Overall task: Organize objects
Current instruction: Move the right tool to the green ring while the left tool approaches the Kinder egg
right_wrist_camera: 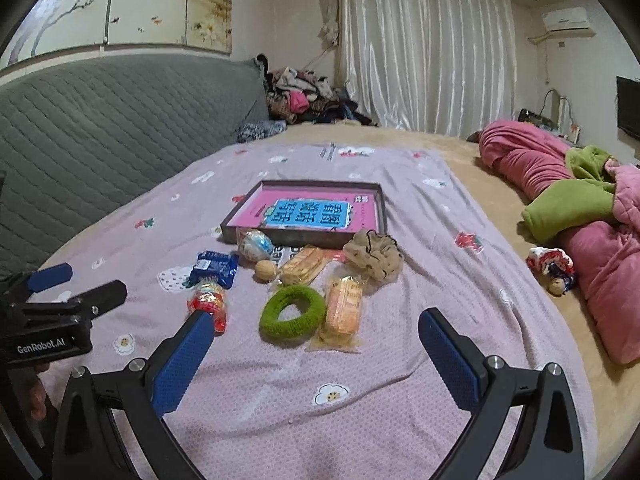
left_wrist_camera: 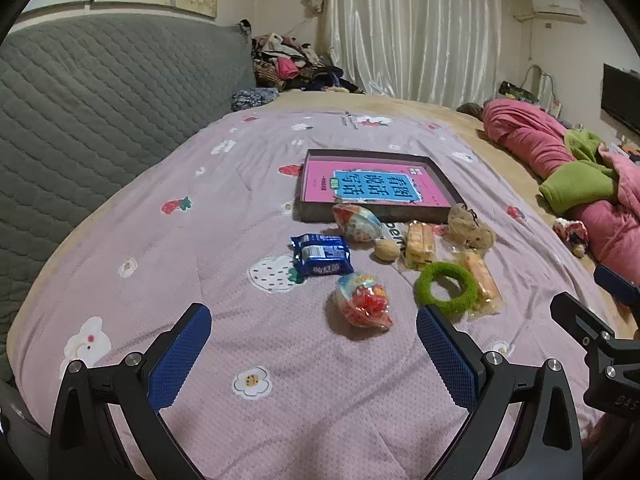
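Standing by the bed, I am watching a person holding both tools low over the pink quilt (left_wrist_camera: 240,320), and nothing is looking sorted yet. The left gripper (left_wrist_camera: 314,354) is gaping as wide as it goes with nothing between its blue pads, and the right gripper (right_wrist_camera: 316,360) is doing the same, empty and tilting down toward the clutter. A shallow dark tray (left_wrist_camera: 444,178) is sitting further back on the quilt, holding only a pink book with a blue label (left_wrist_camera: 376,186); whether that book belongs there I cannot tell. Everything else is lying loose in front of the tray: a blue biscuit packet (left_wrist_camera: 322,255), a walnut (left_wrist_camera: 387,249), two clear-wrapped yellow snack packs, one (left_wrist_camera: 420,244) near the tray and the other (right_wrist_camera: 343,308) closer in, a fuzzy green ring (right_wrist_camera: 292,312) touching that nearer pack, a beige scrunchie (right_wrist_camera: 374,258) just beside the tray's front corner, a round wrapped sweet (left_wrist_camera: 356,222) leaning against the tray's front wall, and a red and orange wrapped one (left_wrist_camera: 364,300) nearest the left tool. By my reckoning the job is only starting: if the tray is the goal, every loose piece is waiting to be lifted in, and the red wrapped sweet and green ring are lying closest to hand.
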Tool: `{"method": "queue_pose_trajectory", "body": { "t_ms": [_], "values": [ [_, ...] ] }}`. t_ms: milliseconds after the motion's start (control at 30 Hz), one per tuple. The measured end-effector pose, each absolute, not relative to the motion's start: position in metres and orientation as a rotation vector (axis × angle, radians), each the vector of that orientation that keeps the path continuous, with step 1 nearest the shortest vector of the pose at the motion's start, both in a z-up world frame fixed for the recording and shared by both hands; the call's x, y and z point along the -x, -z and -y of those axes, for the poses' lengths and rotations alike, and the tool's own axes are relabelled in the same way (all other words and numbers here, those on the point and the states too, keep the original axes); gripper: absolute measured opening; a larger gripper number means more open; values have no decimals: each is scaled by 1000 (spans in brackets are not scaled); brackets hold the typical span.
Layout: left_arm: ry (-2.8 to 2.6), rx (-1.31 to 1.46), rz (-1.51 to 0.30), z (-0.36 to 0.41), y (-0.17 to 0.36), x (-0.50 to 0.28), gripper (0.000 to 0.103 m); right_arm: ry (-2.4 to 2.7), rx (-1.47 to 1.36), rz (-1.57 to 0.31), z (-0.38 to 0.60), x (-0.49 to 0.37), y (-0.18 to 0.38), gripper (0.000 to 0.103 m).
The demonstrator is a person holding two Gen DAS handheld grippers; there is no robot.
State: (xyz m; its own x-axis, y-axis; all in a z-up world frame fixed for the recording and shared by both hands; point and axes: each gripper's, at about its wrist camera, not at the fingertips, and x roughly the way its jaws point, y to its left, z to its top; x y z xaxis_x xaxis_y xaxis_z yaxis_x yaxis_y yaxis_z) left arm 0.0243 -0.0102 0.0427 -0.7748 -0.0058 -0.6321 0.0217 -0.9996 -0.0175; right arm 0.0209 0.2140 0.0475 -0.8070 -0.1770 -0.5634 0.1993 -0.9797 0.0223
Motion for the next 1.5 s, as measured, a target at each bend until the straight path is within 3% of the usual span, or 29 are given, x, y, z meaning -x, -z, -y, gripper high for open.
{"method": "queue_pose_trajectory", "body": {
  "t_ms": [200,667,1067,1200,1367,1500],
  "values": [
    [2931,-1057,-33,14,-40,-15,102,2742,-846,28,-216,-15,-52,103],
    [2908,-1201,11,5,-7,10,102,2753,-909,-156,-201,9,-44,103],
    [2887,-1351,71,-2,28,44,102,2686,-1027,-331,-180,33,-3,103],
    [2899,-1386,35,-2,34,57,102,2642,-1060,-382,-174,44,5,103],
    [2910,-1426,-31,-7,36,74,102,2619,-1080,-577,-162,54,18,102],
    [2886,-1457,-76,-12,38,86,102,2581,-1069,-662,-154,59,25,95]
  ]
}}
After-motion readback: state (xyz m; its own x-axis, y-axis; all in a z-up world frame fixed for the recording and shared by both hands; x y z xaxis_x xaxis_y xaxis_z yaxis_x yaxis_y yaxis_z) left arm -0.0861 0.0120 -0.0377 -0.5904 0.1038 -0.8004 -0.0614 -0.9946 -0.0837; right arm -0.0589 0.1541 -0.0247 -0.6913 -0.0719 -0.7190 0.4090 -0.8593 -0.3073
